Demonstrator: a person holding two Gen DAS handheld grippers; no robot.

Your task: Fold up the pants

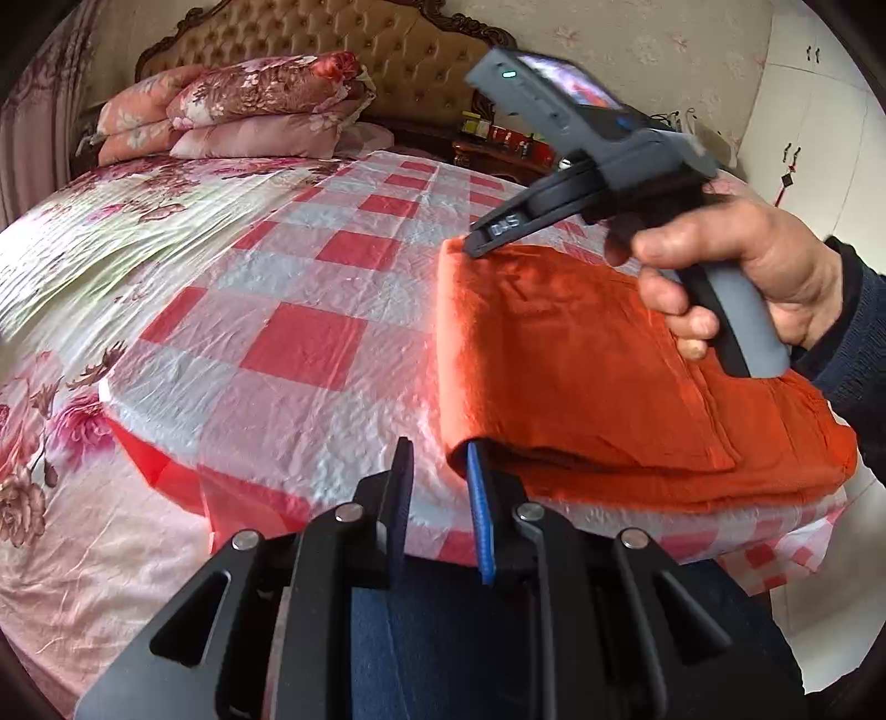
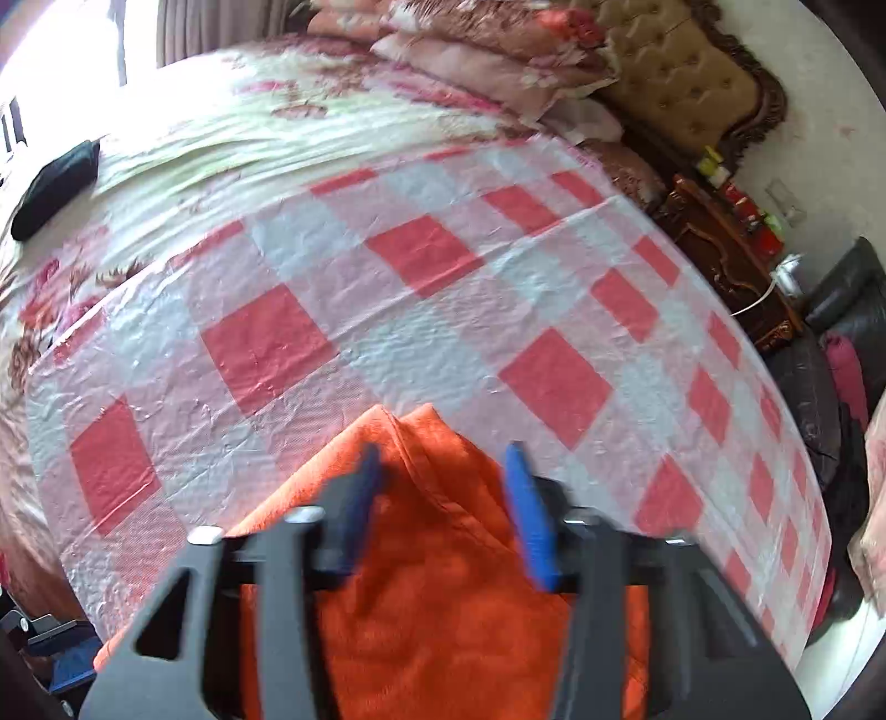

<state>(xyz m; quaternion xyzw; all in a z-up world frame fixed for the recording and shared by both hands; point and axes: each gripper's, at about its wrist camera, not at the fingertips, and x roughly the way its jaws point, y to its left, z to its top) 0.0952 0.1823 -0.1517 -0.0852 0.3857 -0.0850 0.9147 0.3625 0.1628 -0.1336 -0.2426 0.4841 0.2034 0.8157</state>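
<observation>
In the left wrist view, my left gripper [image 1: 440, 482] fills the bottom centre of the frame with its fingers [image 1: 480, 520] apart; the blue-padded one touches the near folded edge of the pants [image 1: 581, 376] and its tip slips just under that fold, while the dark one stands free over the checked sheet [image 1: 310, 299]. The pants are orange, folded into a thick rectangle at the right of the frame, lying on the red-and-white checked sheet that covers the bed [image 1: 50, 443]. Above them, in the upper right, my right hand [image 1: 742, 277] holds the right gripper [image 1: 476, 241], whose tip rests at the far upper corner of the pants; from this side I cannot tell how its fingers stand. Floral pillows [image 1: 249, 105] are stacked against the tufted headboard [image 1: 354, 39] at the upper left. In the right wrist view, my right gripper [image 2: 443, 476] sits at the bottom centre with its blue fingers [image 2: 526, 515] clearly apart, holding nothing, hovering over the folded corner of the pants [image 2: 443, 581], which lie in the lower centre. The checked sheet [image 2: 387, 288] spreads across the middle, and a dark pouch [image 2: 55, 188] lies at the left edge on the floral bedding.
</observation>
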